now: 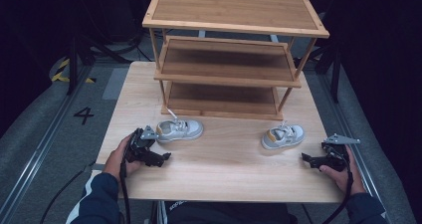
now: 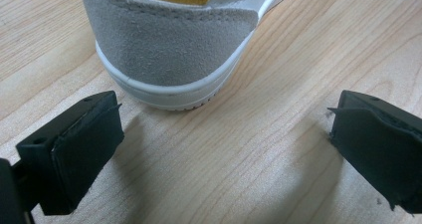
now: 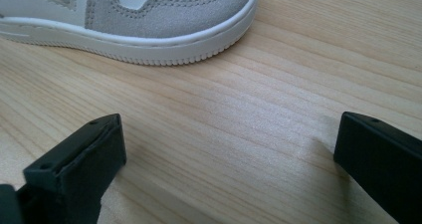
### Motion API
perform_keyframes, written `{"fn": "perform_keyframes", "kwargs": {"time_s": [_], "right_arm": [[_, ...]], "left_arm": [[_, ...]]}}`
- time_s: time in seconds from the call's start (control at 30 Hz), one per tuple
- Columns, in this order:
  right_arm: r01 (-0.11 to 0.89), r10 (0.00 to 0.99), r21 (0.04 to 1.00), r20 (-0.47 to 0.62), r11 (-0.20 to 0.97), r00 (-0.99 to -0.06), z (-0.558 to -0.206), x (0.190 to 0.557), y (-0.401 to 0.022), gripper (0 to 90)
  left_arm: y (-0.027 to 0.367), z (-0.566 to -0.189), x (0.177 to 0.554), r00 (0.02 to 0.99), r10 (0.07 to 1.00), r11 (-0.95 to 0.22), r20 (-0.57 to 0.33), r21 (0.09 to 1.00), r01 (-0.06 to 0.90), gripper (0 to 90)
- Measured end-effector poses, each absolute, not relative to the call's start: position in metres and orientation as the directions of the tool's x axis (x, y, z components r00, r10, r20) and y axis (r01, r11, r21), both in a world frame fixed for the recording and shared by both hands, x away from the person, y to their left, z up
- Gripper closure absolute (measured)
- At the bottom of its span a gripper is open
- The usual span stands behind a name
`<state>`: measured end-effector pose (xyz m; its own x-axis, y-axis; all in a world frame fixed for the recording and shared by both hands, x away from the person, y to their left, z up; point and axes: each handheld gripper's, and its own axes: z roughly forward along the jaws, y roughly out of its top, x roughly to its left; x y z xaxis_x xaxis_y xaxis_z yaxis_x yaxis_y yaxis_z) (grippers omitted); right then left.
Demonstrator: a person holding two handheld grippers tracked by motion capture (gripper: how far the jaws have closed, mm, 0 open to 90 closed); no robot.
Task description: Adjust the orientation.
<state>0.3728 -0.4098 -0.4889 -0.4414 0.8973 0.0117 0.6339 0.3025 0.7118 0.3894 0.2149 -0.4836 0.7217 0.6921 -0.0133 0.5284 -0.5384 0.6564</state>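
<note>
Wooden table (image 1: 219, 174) across the middle of the high view, pale grain, set on a grey floor (image 1: 45, 129) marked with a 4. At the table's far side a three-tier bamboo shelf rack (image 1: 234, 10), all shelves bare. In front of the rack, two small grey-and-white shoes well apart: left shoe (image 1: 180, 130) lying with its heel toward the person's left, right shoe (image 1: 282, 136) nearer the right edge. Left gripper (image 1: 164, 157) held low just beside the left shoe's heel, jaws spread wide with nothing between them; in the left gripper view, that heel (image 2: 169, 55) close ahead, just past the jaw tips and untouched. Right gripper (image 1: 305, 158) resting near the right shoe, jaws likewise wide apart and empty; the shoe's toe (image 3: 164, 15) ahead, apart from the jaws.
</note>
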Motion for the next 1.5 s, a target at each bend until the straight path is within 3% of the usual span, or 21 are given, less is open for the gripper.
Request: {"fn": "perform_keyframes", "kwargs": {"time_s": [0.23,0.43,0.57,0.63,0.7,0.77,1.3,1.5], "right_arm": [[0.634,0.897,0.712,0.012,0.302,-0.441,-0.489,0.373,-0.410,0.3],[0.634,0.897,0.712,0.012,0.303,-0.442,-0.489,0.373,-0.410,0.3],[0.634,0.897,0.712,0.012,0.303,-0.442,-0.489,0.373,-0.410,0.2],[0.634,0.897,0.712,0.012,0.303,-0.442,-0.489,0.373,-0.410,0.3],[0.634,0.897,0.712,0.012,0.303,-0.442,-0.489,0.373,-0.410,0.3],[0.634,0.897,0.712,0.012,0.303,-0.442,-0.489,0.373,-0.410,0.2],[0.634,0.897,0.712,0.012,0.303,-0.443,-0.489,0.373,-0.410,0.2],[0.634,0.897,0.712,0.012,0.303,-0.443,-0.489,0.373,-0.410,0.2]], "left_arm": [[0.220,-0.483,0.393,0.766,0.643,-0.573,-0.015,0.654,0.494,0.5],[0.224,-0.482,0.392,0.754,0.657,-0.563,-0.019,0.653,0.507,1.1],[0.229,-0.477,0.391,0.737,0.676,-0.547,-0.012,0.661,0.513,19.2],[0.233,-0.476,0.393,0.740,0.672,-0.536,-0.030,0.669,0.515,14.3],[0.235,-0.473,0.394,0.743,0.668,-0.530,-0.040,0.675,0.513,18.5],[0.235,-0.471,0.396,0.742,0.669,-0.527,-0.037,0.680,0.509,15.5],[0.212,-0.456,0.420,0.766,0.643,-0.543,-0.006,0.702,0.461,15.6],[0.218,-0.454,0.413,0.777,0.627,-0.526,-0.057,0.704,0.476,21.6]]}}
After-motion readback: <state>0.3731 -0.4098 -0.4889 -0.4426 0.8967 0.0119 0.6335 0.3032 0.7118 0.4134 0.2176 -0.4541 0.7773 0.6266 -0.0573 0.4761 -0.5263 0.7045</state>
